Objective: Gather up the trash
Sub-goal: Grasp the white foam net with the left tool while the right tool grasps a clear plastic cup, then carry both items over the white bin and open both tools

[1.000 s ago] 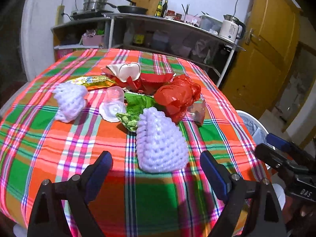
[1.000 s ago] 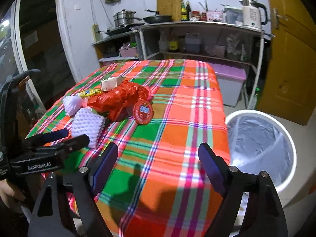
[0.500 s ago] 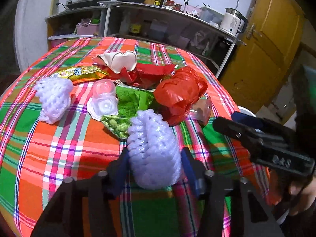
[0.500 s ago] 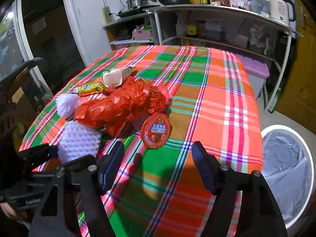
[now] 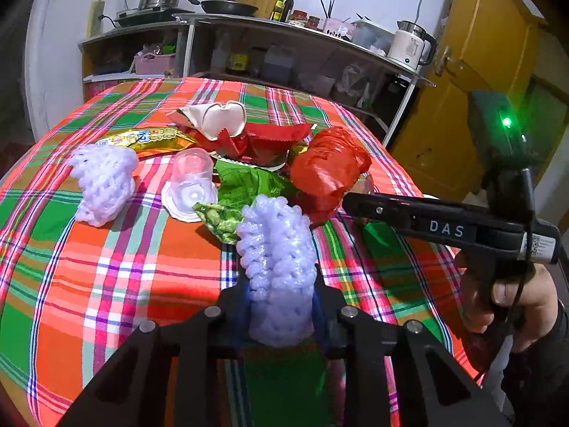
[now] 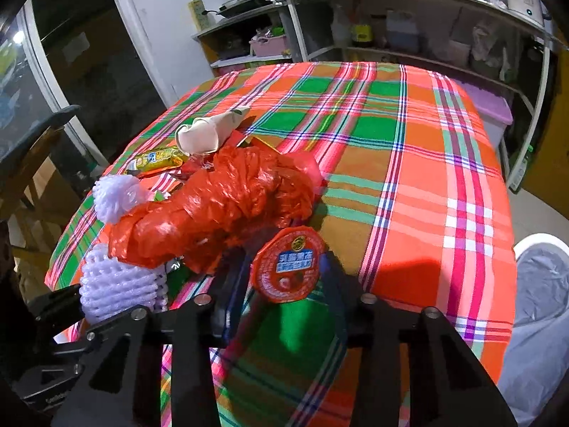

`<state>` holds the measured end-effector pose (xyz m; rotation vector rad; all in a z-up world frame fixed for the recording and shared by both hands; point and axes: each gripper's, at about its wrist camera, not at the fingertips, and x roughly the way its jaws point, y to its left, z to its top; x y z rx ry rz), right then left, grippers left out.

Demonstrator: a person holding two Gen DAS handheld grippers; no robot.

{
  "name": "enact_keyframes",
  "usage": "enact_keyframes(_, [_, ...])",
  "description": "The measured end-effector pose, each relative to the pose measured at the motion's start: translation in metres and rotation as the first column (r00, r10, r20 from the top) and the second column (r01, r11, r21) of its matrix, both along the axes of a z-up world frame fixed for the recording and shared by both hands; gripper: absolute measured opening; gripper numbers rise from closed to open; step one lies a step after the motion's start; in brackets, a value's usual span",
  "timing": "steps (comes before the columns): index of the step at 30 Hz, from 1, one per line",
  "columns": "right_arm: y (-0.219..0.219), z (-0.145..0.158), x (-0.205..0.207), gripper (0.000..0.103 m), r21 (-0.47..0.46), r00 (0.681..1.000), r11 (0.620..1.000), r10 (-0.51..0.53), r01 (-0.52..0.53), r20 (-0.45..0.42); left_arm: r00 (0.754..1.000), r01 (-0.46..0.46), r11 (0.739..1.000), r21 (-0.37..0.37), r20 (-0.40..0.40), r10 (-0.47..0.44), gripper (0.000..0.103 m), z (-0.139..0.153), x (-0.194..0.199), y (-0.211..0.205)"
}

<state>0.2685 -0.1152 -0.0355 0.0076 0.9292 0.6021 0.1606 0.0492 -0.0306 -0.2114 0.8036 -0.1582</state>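
Observation:
My left gripper point(image 5: 279, 306) is shut on a lilac foam fruit net point(image 5: 277, 267), squeezed narrow between the fingers at the table's near edge; it also shows in the right wrist view point(image 6: 117, 284). My right gripper point(image 6: 284, 284) has its fingers close on both sides of a red-lidded cup point(image 6: 286, 265). A red plastic bag point(image 6: 220, 206) lies just behind it. Behind lie a second foam net point(image 5: 103, 181), a clear cup point(image 5: 190, 185), green wrappers point(image 5: 245, 185), a yellow wrapper point(image 5: 149, 138) and a crushed paper cup point(image 5: 220, 121).
The plaid tablecloth point(image 6: 409, 163) covers the table. A white bin with a grey liner point(image 6: 540, 306) stands on the floor to the right of the table. Kitchen shelves point(image 5: 284, 53) with pots and a kettle stand behind. A yellow door point(image 5: 480, 71) is at right.
My left gripper closed tighter on the foam net, squeezing it narrow. My right gripper moved forward to the red-lidded cup and its fingers narrowed around it.

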Motion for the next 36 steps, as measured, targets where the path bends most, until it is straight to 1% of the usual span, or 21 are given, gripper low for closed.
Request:
enact_keyframes(2, [-0.001,0.002,-0.002,0.025,0.005,1.000,1.000,-0.003,0.003,0.007,1.000,-0.006,1.000,-0.004,0.006,0.006,0.028,0.002,-0.004,0.002])
enact_keyframes(3, [-0.003,0.003,-0.003,0.014,-0.002,1.000,1.000,-0.011,0.011,0.015,1.000,-0.007,1.000,-0.007,0.010,0.007,0.027,0.003,-0.006,0.003])
enact_keyframes(4, [-0.004,0.004,-0.005,0.012,-0.003,1.000,1.000,-0.016,0.016,0.019,1.000,-0.008,1.000,-0.008,0.013,0.008,0.027,0.003,-0.007,0.005])
enact_keyframes(7, [-0.009,0.005,-0.008,0.008,0.001,1.000,1.000,-0.020,0.020,0.019,1.000,-0.007,1.000,-0.008,0.026,0.007,0.027,0.008,-0.014,0.005])
enact_keyframes(14, [-0.021,0.010,-0.019,0.007,0.024,0.999,0.999,-0.035,0.035,0.033,0.999,-0.008,1.000,0.006,0.047,0.008,0.026,0.018,-0.027,0.003])
enact_keyframes(21, [-0.046,0.016,-0.038,0.006,0.049,0.997,0.996,-0.071,0.069,0.044,0.997,0.013,1.000,0.011,0.074,-0.014,0.026,0.030,-0.036,-0.010])
enact_keyframes(24, [-0.062,0.018,-0.046,0.006,0.065,0.994,0.994,-0.096,0.093,0.048,0.996,0.040,0.999,0.008,0.081,-0.040,0.026,0.034,-0.035,-0.021])
enact_keyframes(29, [-0.095,0.022,-0.053,0.006,0.082,0.985,0.984,-0.163,0.159,0.048,0.990,0.106,0.994,0.013,0.091,-0.107,0.026,0.042,-0.022,-0.048])
enact_keyframes(33, [-0.127,0.021,-0.056,0.006,0.089,0.972,0.970,-0.231,0.226,0.044,0.980,0.174,0.985,0.020,0.097,-0.175,0.026,0.046,-0.009,-0.076])
enact_keyframes(36, [-0.155,0.018,-0.057,0.006,0.082,0.956,0.954,-0.292,0.288,0.037,0.969,0.226,0.974,0.022,0.095,-0.228,0.026,0.046,0.003,-0.102])
